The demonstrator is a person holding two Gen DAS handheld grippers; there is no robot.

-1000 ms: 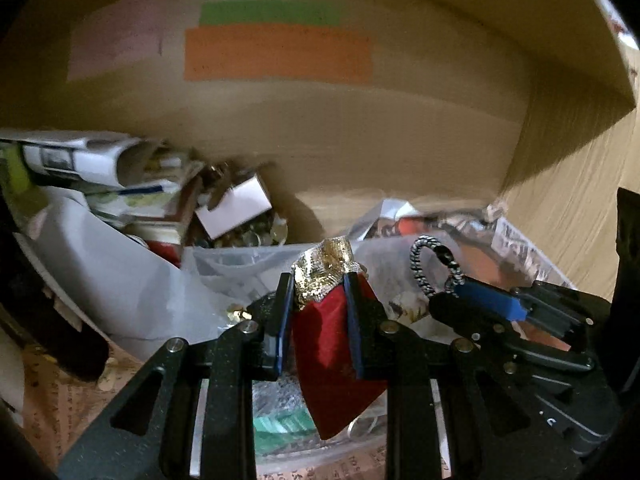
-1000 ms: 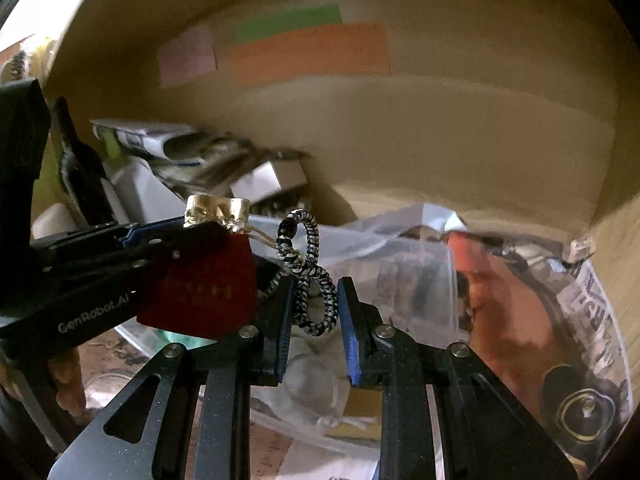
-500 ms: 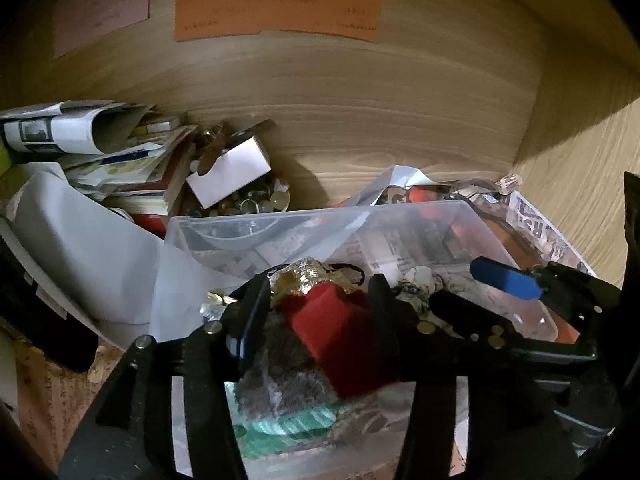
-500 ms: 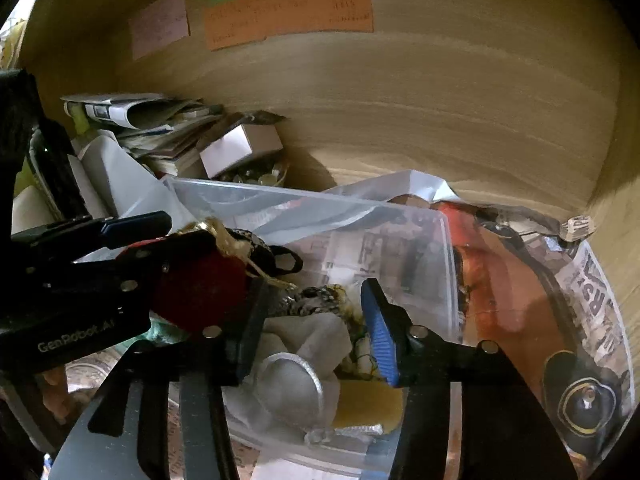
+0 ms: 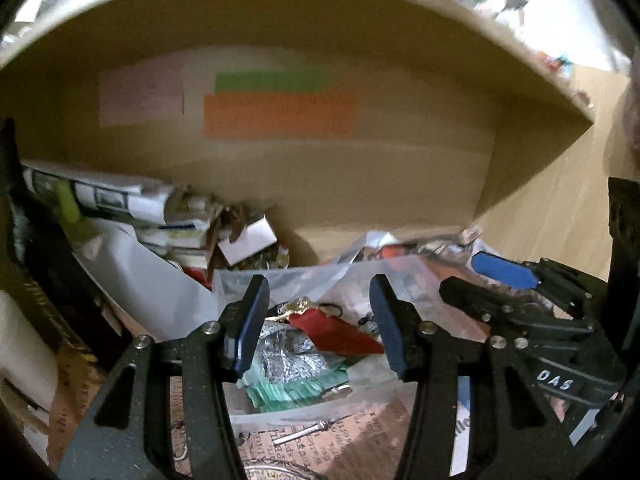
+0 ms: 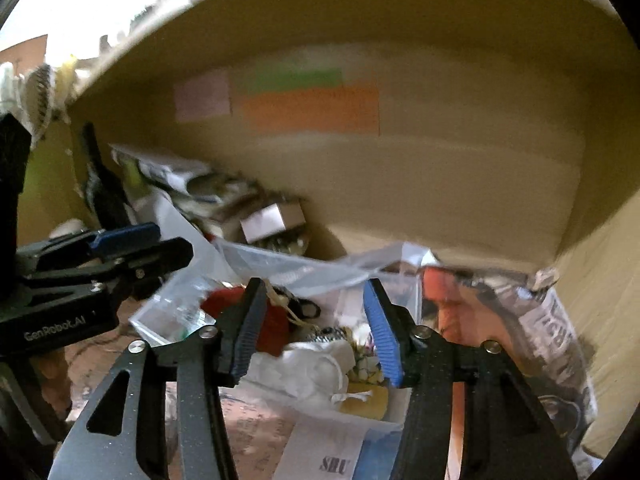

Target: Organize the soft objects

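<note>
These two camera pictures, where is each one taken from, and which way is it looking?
Left wrist view: sits on the left tongs, looking along the open fingers down into a clear plastic bin holding a red pouch; the right tongs show at right.
Right wrist view: sits on the right tongs, facing the same bin; the left tongs show at left.
Shared: bin, pouch, orange note on the wooden back wall.

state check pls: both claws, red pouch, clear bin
left claw: open, empty, above the bin
right claw: open, empty, above the bin
red pouch: released, lying in the bin on other items
clear plastic bin: no lid visible, holding soft items
</note>
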